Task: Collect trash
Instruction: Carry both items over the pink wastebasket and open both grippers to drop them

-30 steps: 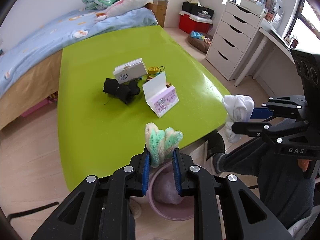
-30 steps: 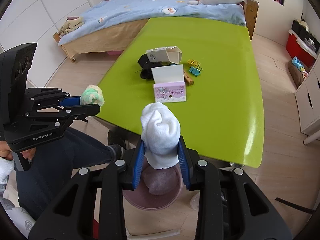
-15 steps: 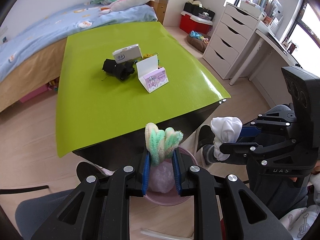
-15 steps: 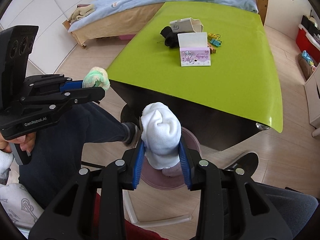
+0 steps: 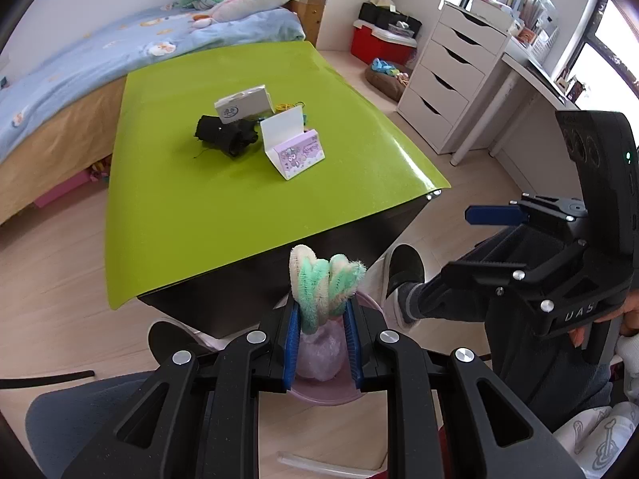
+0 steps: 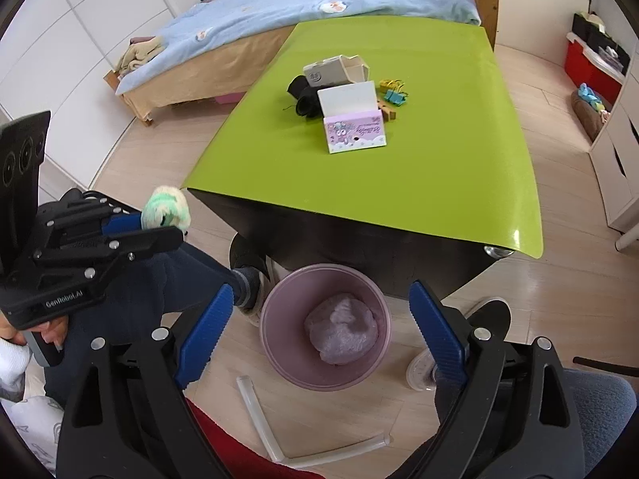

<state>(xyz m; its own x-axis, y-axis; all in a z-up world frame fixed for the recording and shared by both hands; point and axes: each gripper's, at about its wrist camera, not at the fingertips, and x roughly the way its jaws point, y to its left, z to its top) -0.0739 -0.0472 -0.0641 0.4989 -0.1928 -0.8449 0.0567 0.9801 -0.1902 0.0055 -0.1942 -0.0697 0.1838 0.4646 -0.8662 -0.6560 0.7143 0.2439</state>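
Observation:
My left gripper [image 5: 319, 339] is shut on a fluffy green and cream sock [image 5: 323, 285], held above the pink trash bin [image 5: 315, 393]; it also shows in the right wrist view [image 6: 163, 209]. My right gripper [image 6: 319, 331] is open and empty above the pink trash bin [image 6: 275, 343] on the floor. A pale crumpled bundle [image 6: 341, 333] lies in the bin. In the left wrist view one blue finger [image 5: 493, 214] of the right gripper shows. On the green table [image 6: 419, 183] lie a black sock [image 6: 303, 99], a purple card box [image 6: 353, 129] and a grey carton [image 6: 333, 70].
Coloured binder clips [image 6: 391, 92] lie behind the purple box. The person's foot [image 6: 245, 275] is beside the bin, under the table's front edge. A clear cup [image 6: 421, 373] and a plastic tube [image 6: 255, 411] lie on the floor. A bed [image 6: 279, 20] and white drawers [image 5: 451, 84] stand nearby.
My right gripper has opened and the white sock has left it; a pale bundle now lies in the bin. Both grippers have pulled back from the table toward the bin.

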